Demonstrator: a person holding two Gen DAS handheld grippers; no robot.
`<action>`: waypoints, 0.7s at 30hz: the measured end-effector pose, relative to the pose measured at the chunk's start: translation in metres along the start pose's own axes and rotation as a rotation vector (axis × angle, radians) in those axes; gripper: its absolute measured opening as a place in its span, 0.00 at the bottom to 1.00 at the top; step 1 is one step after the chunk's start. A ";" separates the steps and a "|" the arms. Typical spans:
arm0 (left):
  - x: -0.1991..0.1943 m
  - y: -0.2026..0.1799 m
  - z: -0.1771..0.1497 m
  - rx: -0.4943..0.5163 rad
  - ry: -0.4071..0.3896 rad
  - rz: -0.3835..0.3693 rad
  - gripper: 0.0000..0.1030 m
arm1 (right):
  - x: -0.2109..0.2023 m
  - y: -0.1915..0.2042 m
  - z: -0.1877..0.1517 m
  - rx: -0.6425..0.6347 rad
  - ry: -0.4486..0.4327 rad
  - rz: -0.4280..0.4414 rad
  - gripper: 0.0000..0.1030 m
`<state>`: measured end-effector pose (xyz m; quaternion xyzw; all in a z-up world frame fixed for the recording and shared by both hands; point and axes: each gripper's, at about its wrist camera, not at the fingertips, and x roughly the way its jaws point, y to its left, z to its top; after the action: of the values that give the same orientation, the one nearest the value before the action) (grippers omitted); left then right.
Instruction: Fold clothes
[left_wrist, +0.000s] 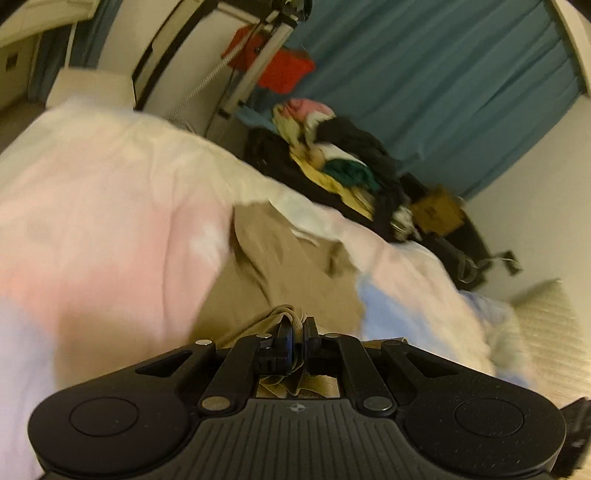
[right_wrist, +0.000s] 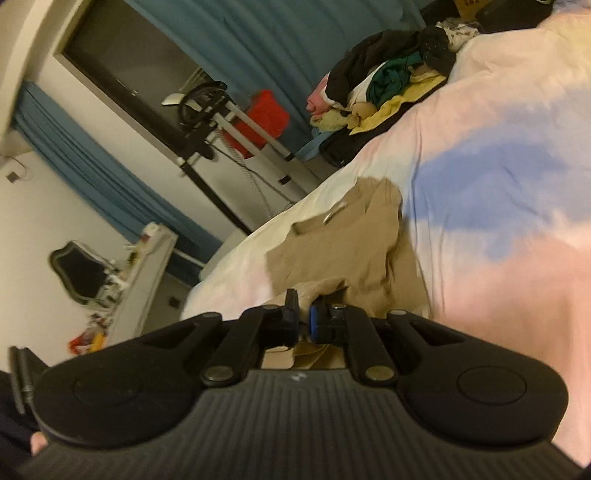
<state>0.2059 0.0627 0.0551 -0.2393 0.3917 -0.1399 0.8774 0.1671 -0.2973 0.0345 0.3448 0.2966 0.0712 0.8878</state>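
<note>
Left hand-held gripper (left_wrist: 295, 326) pinches bunched, soft tan garment (left_wrist: 280, 258).

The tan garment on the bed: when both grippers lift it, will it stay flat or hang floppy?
Probably floppy: the tan garment lies creased on the bedspread. It bunches inside the left gripper and right gripper, so it looks thin, light, and likely to sag between them.

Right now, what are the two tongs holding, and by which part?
Both are shut on the tan garment: the left tongs and right tongs each pinch a bunched bit of its near edge.
</note>
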 end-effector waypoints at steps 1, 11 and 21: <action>0.015 0.000 0.005 0.018 -0.010 0.017 0.06 | 0.016 -0.004 0.003 -0.017 -0.003 -0.014 0.09; 0.150 0.047 -0.006 0.115 -0.015 0.142 0.06 | 0.150 -0.048 -0.009 -0.211 0.047 -0.176 0.09; 0.104 0.021 -0.026 0.286 -0.096 0.178 0.35 | 0.127 -0.031 -0.014 -0.244 0.032 -0.204 0.35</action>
<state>0.2558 0.0273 -0.0357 -0.0828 0.3451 -0.1044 0.9291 0.2600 -0.2709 -0.0547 0.2011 0.3335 0.0216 0.9208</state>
